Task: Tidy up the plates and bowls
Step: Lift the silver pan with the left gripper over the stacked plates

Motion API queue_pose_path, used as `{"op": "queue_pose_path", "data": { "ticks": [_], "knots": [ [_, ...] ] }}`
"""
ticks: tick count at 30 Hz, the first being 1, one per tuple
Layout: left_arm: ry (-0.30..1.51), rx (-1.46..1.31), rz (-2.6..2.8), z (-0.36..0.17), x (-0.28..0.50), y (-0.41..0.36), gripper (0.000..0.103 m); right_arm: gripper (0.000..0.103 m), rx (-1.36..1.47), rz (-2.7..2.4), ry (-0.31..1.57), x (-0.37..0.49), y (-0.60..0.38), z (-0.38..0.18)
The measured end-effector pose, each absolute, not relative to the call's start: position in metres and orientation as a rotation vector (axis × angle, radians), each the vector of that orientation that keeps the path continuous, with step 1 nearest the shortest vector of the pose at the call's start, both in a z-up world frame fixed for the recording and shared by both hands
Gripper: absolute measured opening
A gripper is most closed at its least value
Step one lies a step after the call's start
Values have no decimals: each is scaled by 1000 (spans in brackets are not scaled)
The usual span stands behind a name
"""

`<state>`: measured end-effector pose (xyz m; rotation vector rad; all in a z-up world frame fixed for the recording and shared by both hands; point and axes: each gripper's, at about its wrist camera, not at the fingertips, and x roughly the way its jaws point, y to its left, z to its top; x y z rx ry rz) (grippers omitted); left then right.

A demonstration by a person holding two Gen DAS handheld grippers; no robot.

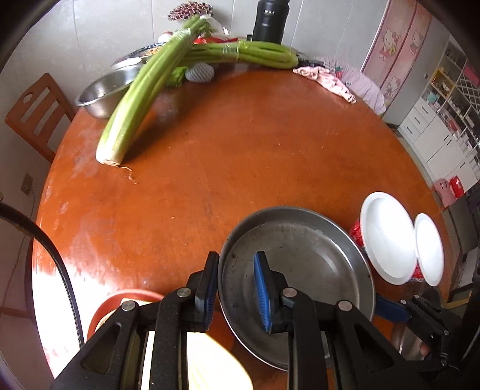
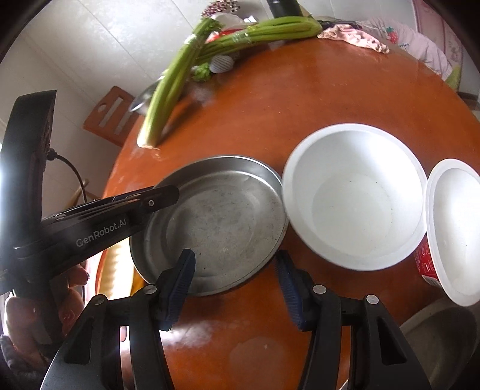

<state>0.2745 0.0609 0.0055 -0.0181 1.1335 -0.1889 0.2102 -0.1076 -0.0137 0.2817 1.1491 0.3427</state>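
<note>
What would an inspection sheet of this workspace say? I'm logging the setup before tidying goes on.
Surface: round wooden table, glossy.
Job's things: metal plate; big white bowl beside it; small white bowl, red outside; steel bowl far off.
Clutter: celery, clothes, black flask.
Grippers: left tool straddles the plate rim; right tool open.
Cables: black cable.
Surroundings: chair, white shelves.

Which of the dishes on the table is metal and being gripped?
The flat steel pan: the left gripper straddles its rim. The two white bowls beside it are untouched.
</note>
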Motion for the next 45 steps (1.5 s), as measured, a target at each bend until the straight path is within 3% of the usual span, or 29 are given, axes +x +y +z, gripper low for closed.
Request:
{"op": "queue_pose_path", "data": {
  "ticks": [23,45],
  "knots": [
    [925,-95,-139,84,188,101,24,58,215,484,944,147,-88,65],
    [901,-218,-26,64,144,172,24,58,101,601,969,130,-22,60]
  ]
}}
